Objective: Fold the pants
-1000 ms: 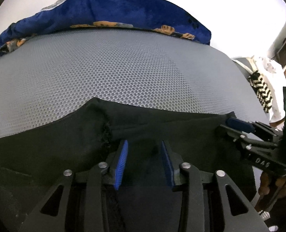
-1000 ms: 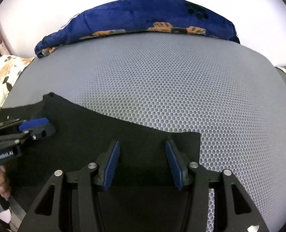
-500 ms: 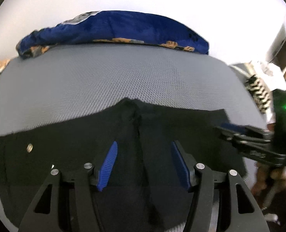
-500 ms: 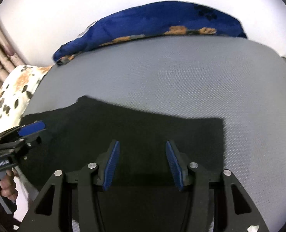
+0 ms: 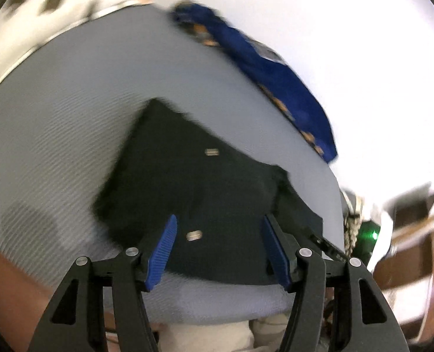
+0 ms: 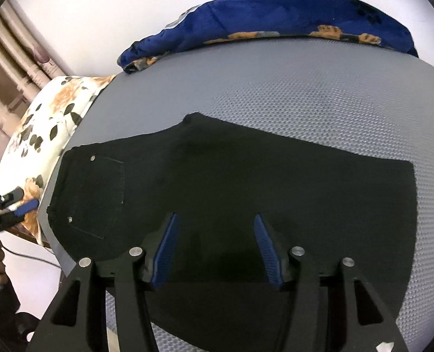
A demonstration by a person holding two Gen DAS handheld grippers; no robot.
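Black pants (image 6: pixel 246 182) lie flat on the grey mesh bed surface (image 6: pixel 305 88), waist and rear pocket to the left, a straight edge to the right. They also show in the left wrist view (image 5: pixel 205 193), which is blurred. My right gripper (image 6: pixel 215 246) is open and empty, raised over the near edge of the pants. My left gripper (image 5: pixel 218 249) is open and empty, above the waist end near the bed's edge; it also shows at the far left of the right wrist view (image 6: pixel 17 202).
A blue blanket with orange prints (image 6: pixel 275 20) lies along the far side of the bed. A white floral pillow (image 6: pixel 41 123) sits at the left end. Wooden furniture (image 5: pixel 416 234) stands beyond the bed. The bed's edge (image 5: pixel 217 308) is just below my left gripper.
Both grippers have lifted and pulled back from the pants, showing more of them. My left gripper swung to the waist end and turned, and its jaws opened wider. The pants lie still.
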